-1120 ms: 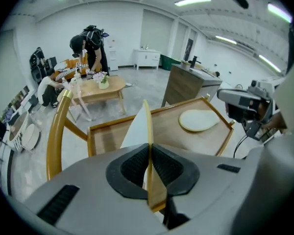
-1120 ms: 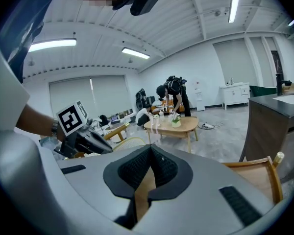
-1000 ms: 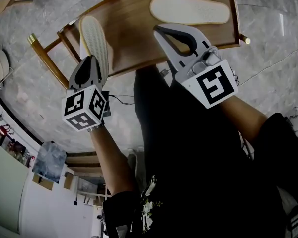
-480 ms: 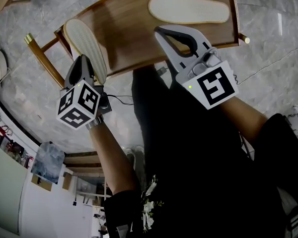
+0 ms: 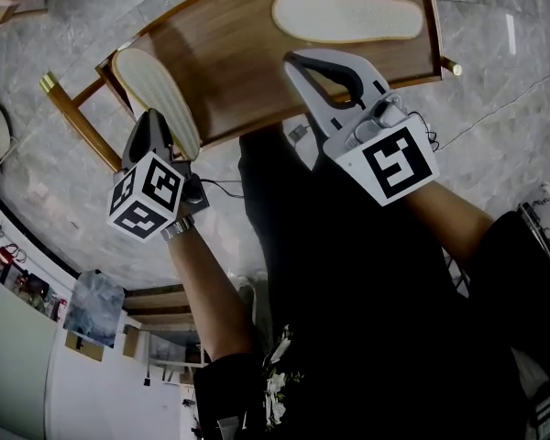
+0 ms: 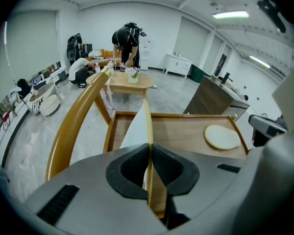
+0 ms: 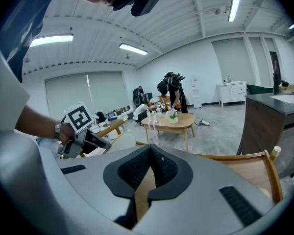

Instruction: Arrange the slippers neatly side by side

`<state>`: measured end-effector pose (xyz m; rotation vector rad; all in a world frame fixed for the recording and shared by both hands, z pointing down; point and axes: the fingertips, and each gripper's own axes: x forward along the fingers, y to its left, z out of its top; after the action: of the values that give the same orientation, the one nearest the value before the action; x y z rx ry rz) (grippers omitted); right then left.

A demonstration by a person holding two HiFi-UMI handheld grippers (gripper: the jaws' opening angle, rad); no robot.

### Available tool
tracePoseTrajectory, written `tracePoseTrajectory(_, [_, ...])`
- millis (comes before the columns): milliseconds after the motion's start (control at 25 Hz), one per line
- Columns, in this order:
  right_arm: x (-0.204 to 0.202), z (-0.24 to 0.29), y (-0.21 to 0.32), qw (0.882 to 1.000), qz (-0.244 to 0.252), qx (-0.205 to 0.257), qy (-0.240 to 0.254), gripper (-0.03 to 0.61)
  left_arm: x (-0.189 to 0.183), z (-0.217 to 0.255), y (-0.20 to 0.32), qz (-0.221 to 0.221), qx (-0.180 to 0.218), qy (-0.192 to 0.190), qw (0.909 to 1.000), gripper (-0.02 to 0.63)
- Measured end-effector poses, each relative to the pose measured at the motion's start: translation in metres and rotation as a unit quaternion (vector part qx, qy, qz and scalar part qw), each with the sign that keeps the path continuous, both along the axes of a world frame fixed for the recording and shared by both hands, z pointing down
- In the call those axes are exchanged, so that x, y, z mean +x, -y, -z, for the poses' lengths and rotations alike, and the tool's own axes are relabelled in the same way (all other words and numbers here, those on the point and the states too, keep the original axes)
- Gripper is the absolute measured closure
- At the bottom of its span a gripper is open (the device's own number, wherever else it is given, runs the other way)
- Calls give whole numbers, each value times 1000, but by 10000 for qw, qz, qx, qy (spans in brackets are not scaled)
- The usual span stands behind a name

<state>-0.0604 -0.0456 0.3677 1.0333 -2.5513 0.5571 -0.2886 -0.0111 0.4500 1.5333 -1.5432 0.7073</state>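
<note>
A pale slipper (image 5: pixel 348 14) lies sole up at the far right of the wooden chair seat (image 5: pixel 238 62); it also shows in the left gripper view as the pale slipper (image 6: pixel 222 137). My left gripper (image 5: pixel 163 119) is shut on the second slipper (image 5: pixel 151 81), which slants over the seat's left corner. In the left gripper view that held slipper (image 6: pixel 146 124) stands edge-on between the pads of the left gripper (image 6: pixel 150 148). My right gripper (image 5: pixel 293 60) hovers over the seat's near edge, shut and empty. The right gripper view shows the right gripper (image 7: pixel 149 150) with jaws together, the left gripper (image 7: pixel 81 133) beyond.
The chair's curved wooden backrest (image 5: pixel 73 108) stands at the left, seen close as the backrest (image 6: pixel 71 126). A thin cable (image 5: pixel 495 108) runs over the marble floor. Far off, a person (image 6: pixel 127 38) bends over a low round table (image 6: pixel 132 82). A dark counter (image 6: pixel 210 97) stands to the right.
My left gripper has swung leftward and turned with the slipper, whose toe now reaches past the seat's left corner. The right gripper and the other slipper have barely moved.
</note>
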Motion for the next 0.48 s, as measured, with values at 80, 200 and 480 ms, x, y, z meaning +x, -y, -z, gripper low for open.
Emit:
tracePoseTrajectory(80, [0, 0, 0, 10000, -48, -29, -11, 580, -4, -1, 2, 124, 19, -44, 9999, 589])
tracePoseTrajectory(200, [0, -1, 1, 10000, -71, -22, -26, 580, -5, -2, 8, 217, 48, -85, 9997, 589])
tracePoseTrajectory(480, [-8, -1, -4, 10000, 40, -47, -33, 580, -4, -2, 13, 234, 136, 5, 9996, 589])
